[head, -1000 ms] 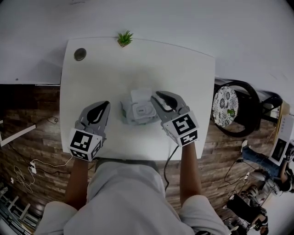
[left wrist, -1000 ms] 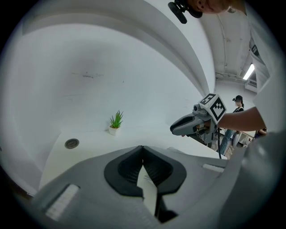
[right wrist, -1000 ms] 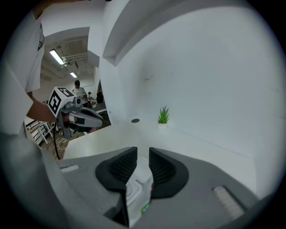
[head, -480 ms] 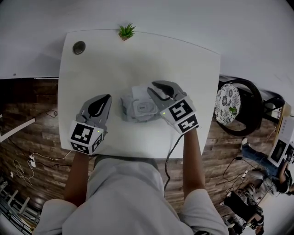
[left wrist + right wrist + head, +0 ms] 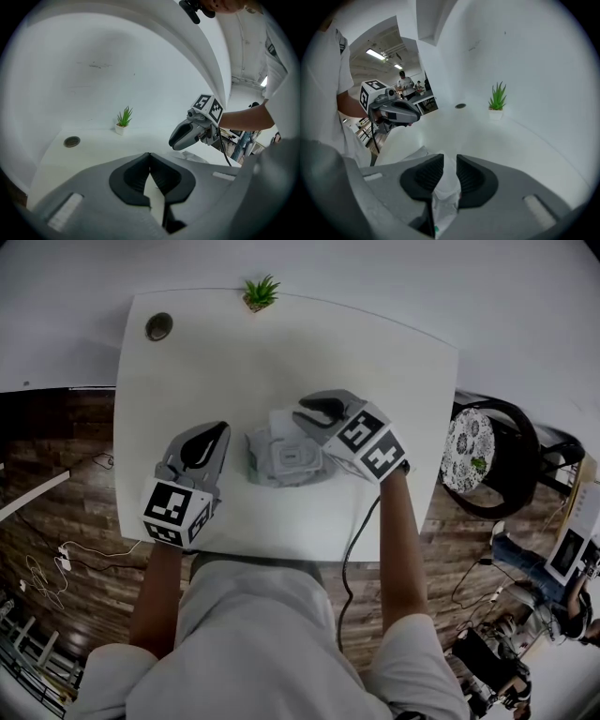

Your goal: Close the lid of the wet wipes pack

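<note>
One hand-held gripper (image 5: pixel 312 412), the right, tilts over the wipes pack (image 5: pixel 281 463).

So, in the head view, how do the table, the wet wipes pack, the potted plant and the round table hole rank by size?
1. table
2. wet wipes pack, partly hidden under the right gripper
3. potted plant and round hole look about alike; the plant is perhaps slightly larger.

One wipes pack (image 5: pixel 286 461), one potted plant (image 5: pixel 261 292), two grippers (image 5: pixel 216 429) (image 5: pixel 304 413)
</note>
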